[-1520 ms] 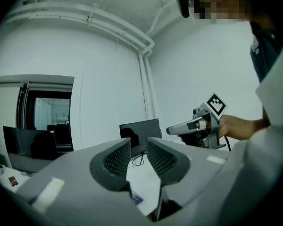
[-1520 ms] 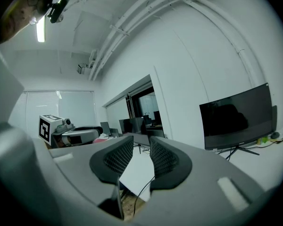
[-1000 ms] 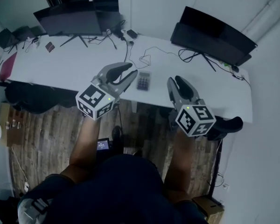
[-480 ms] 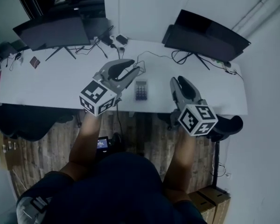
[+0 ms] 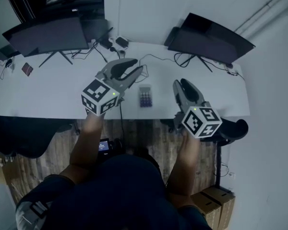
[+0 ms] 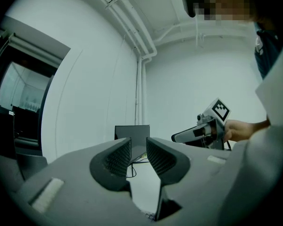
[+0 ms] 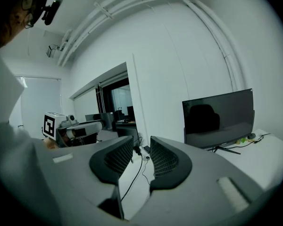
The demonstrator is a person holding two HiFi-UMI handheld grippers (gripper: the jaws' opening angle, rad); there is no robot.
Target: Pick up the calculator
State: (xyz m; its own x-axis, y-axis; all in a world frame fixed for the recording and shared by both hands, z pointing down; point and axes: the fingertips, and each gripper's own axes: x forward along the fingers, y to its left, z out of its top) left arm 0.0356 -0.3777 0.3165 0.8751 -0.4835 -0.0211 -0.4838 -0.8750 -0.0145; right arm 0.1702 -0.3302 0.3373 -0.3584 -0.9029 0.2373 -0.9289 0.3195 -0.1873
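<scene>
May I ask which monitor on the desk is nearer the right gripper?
The monitor at the desk's right end, beyond the right gripper; the other monitor stands far left.

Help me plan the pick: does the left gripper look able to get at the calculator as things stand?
Probably yes. The calculator lies flat on the desk just right of the left gripper, with nothing on it or between them. The jaws stand slightly apart, empty.

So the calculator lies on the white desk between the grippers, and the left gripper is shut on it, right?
No: the left gripper is open and empty in the left gripper view; the calculator lies free on the desk between the grippers.
</scene>
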